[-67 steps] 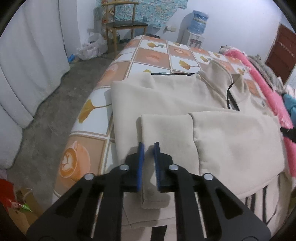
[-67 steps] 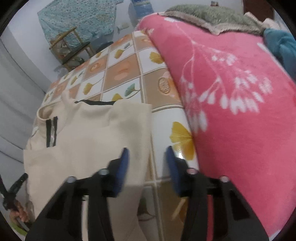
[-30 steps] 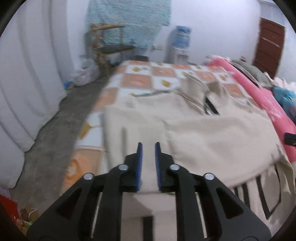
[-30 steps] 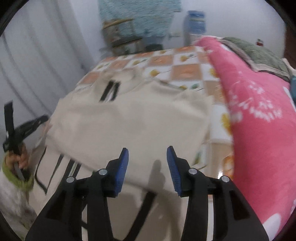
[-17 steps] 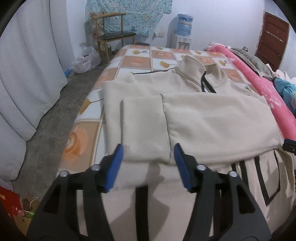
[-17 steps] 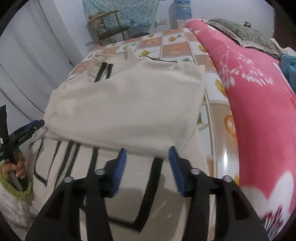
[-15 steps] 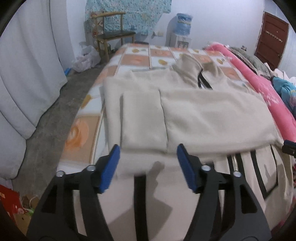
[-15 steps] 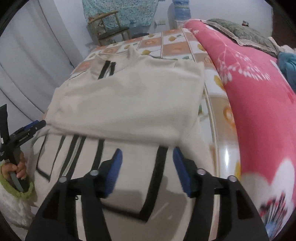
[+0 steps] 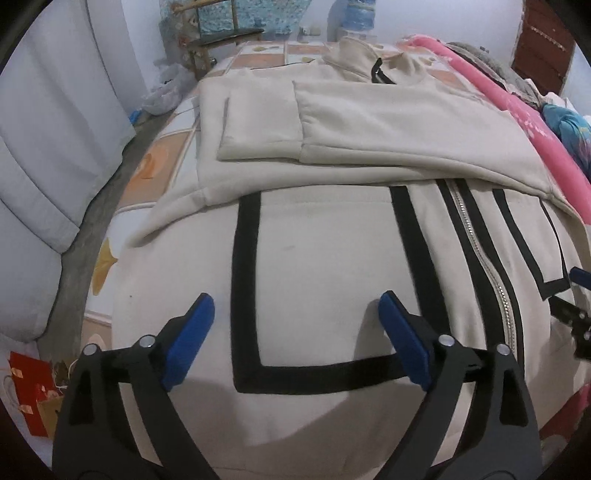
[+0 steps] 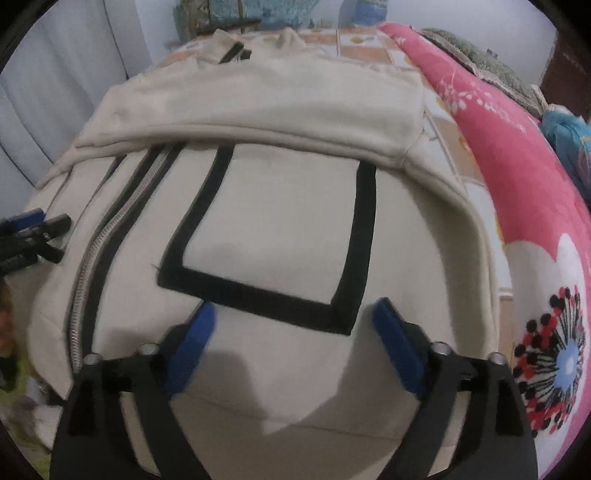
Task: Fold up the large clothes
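Note:
A cream zip-up jacket (image 9: 332, 258) with black stripes lies front up on the bed. Both sleeves (image 9: 258, 125) are folded across its chest below the collar (image 9: 354, 59). My left gripper (image 9: 295, 299) hovers over the lower front, left of the zipper (image 9: 476, 243). Its jaws are opening, with only flat cloth beneath them. My right gripper (image 10: 293, 304) hangs over the black pocket outline (image 10: 266, 288) on the jacket's (image 10: 277, 229) other half. Its jaws are also opening and nothing is pinched. Neither gripper holds any fabric.
A pink flowered blanket (image 10: 517, 166) lies along the bed's right side, with a blue cloth (image 9: 569, 125) past it. White curtains (image 9: 55, 110) and bare floor (image 9: 122, 166) are to the left. A wooden chair (image 9: 221, 37) and a water dispenser (image 9: 354, 18) stand beyond the bed.
Both grippers drew back from the folded sleeves toward the jacket's near hem and dipped lower. Their jaws spread from narrow to wide, and the striped lower front now fills both views.

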`<state>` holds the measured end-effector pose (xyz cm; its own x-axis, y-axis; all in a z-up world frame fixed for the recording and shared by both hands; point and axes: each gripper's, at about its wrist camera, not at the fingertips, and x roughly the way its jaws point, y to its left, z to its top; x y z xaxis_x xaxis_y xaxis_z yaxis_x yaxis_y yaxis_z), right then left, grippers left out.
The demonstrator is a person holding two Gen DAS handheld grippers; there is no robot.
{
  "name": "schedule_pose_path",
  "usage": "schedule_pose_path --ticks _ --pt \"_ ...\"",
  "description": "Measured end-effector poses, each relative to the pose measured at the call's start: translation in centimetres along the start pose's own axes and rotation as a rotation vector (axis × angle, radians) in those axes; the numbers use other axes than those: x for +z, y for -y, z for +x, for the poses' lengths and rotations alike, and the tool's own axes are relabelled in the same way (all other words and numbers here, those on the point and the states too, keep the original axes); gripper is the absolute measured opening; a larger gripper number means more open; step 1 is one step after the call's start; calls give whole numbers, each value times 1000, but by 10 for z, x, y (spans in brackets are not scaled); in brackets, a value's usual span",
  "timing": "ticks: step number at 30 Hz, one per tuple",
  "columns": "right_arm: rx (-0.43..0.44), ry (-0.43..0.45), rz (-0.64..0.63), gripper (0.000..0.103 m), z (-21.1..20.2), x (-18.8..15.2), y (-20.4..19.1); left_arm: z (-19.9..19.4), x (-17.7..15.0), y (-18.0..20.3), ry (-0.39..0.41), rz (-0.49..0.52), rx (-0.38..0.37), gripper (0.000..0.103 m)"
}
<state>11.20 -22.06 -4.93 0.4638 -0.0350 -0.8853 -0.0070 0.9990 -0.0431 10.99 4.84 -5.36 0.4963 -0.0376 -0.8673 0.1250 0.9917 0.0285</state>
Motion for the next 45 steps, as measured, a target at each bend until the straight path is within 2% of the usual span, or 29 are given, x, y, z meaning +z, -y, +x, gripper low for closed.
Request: schedule_pose_path --ticks 1,5,19,45 --pt "-31 2 -4 96 0 -1 -1 1 0 -1 -5 -5 1 91" --pt "17 0 47 96 3 -5 9 3 0 -1 -2 -21 13 96" --pt "4 52 44 96 1 -12 7 2 -1 -1 -5 -40 17 96" --pt "4 52 51 96 0 -12 8 3 0 -1 -19 -52 24 96"
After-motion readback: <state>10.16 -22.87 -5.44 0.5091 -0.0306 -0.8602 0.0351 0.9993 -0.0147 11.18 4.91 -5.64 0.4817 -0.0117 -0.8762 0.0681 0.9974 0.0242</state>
